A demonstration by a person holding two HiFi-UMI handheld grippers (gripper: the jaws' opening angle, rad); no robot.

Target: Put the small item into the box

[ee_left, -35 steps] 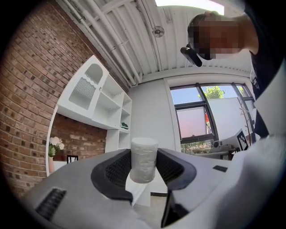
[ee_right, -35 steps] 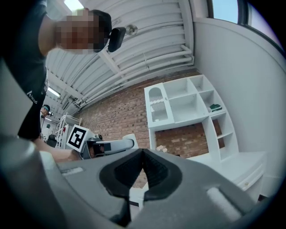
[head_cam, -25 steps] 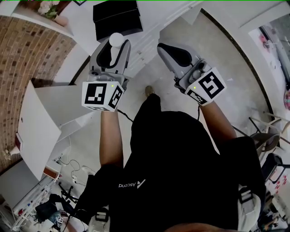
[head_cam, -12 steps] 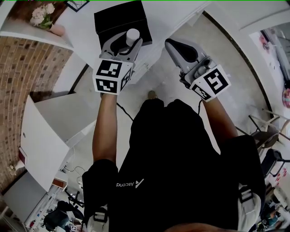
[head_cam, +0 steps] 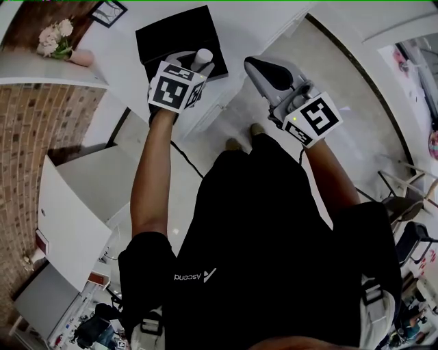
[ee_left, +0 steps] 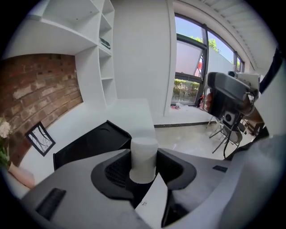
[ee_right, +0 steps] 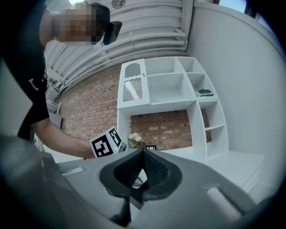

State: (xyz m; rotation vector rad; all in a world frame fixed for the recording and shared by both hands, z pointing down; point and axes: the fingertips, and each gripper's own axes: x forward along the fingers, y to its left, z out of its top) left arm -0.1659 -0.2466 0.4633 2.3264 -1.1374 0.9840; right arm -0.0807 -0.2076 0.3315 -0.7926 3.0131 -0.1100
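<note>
Off to the left, a bunch of pale flowers (head_cam: pixel 55 37) is sitting on a ledge above the brick wall, and a small picture frame (head_cam: pixel 109 11) is leaning near it. Next along, the black box (head_cam: pixel 174 34) is standing on the white bench (head_cam: pixel 236 20). The person is reaching the left hand-held gripper (head_cam: pixel 198 63) out over the bench, and its jaws are clamping a small white cylinder (head_cam: pixel 204 56) upright between them. From above, the cylinder is showing against the box's near right part; the left gripper view is showing the box just beyond it, to the left. Further right, the right hand-held gripper (head_cam: pixel 254 65) is hovering in the air beside the bench, its jaws pressed together at the tips and gripping nothing.
</note>
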